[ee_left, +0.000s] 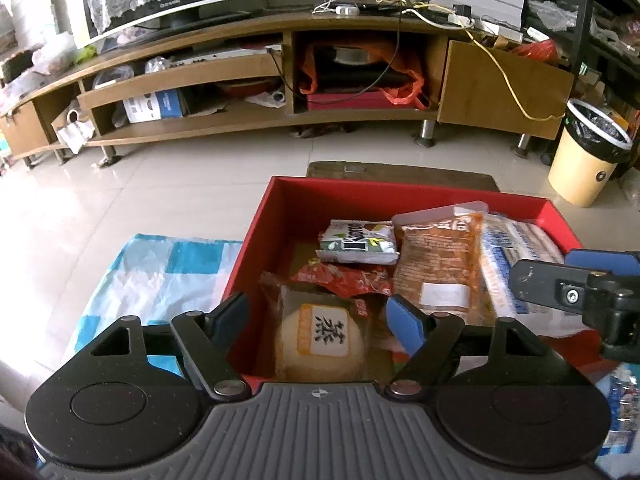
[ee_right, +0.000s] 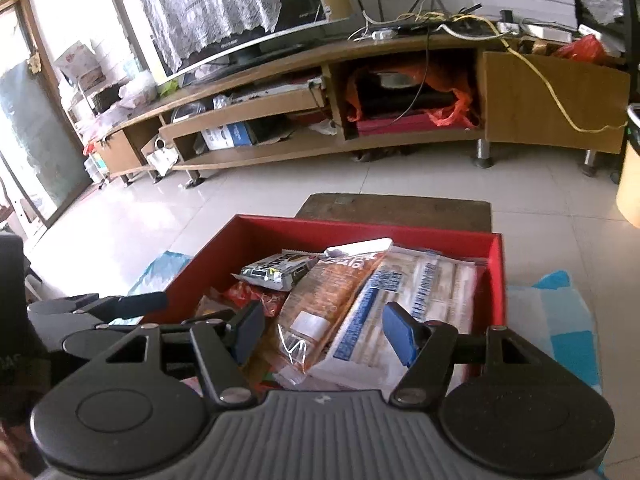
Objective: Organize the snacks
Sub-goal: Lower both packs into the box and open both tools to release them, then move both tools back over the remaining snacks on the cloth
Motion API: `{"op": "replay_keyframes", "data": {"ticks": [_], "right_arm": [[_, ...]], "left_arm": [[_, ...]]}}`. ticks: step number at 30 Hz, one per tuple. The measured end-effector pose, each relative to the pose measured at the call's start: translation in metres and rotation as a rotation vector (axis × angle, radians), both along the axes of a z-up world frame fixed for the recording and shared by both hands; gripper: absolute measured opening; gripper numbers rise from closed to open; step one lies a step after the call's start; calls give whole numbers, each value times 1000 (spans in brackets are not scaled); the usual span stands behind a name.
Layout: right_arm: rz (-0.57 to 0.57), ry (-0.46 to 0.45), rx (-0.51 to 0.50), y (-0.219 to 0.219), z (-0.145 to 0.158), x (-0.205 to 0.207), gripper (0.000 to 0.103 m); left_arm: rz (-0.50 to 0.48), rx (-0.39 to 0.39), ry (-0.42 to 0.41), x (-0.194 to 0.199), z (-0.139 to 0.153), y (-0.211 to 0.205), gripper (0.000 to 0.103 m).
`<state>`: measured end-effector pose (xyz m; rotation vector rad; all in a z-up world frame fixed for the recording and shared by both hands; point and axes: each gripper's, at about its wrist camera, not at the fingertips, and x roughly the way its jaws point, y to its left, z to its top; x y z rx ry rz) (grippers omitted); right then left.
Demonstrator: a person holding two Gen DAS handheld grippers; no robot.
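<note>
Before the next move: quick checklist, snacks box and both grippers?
1. Left hand-held gripper empty, jaws apart: ok.
2. Right hand-held gripper empty, jaws apart: ok.
3. Red box open on top: ok.
4. Bun pack, orange pack, blue-white pack inside box: ok.
5. Packs lying neatly: not ok, they overlap.
6. Snacks still outside the box: cannot tell.

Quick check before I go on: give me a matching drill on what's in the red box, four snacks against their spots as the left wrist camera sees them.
Things:
1. round bun pack
2. green-and-white packet
3. orange bag
4. blue-and-white pack

Places in the red box:
A. far middle, lying on a red wrapper
B. right end
C. near edge, between the left gripper's fingers in the picture
D. between the packet and the blue-and-white pack

Pairs: 1-C, 2-A, 3-D, 4-B
</note>
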<state>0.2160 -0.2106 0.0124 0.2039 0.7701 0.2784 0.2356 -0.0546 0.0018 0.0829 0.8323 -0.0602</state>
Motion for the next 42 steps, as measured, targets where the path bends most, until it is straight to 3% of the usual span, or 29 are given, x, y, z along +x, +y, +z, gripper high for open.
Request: {"op": "replay_keyframes", "data": {"ticks": [9, 21, 32, 37, 42], "right_arm": [[-53, 23, -40, -32, -3, -44, 61], [-129, 73, -54, -74, -27, -96, 61], [-242, 104, 64, -117, -56, -120, 62], [-283, 110, 107, -136, -66, -121, 62], [-278, 115, 153, -147, -65, -123, 62]], "left_arm": [[-25, -43, 21, -46, 6, -14, 85], [-54, -116, 125, -104, -6, -42, 85], [-36, -162, 246, -131, -30, -85, 86], [7, -144, 278, -138, -41, -107, 86], [47, -78, 257, -136, -51, -133, 84]]}}
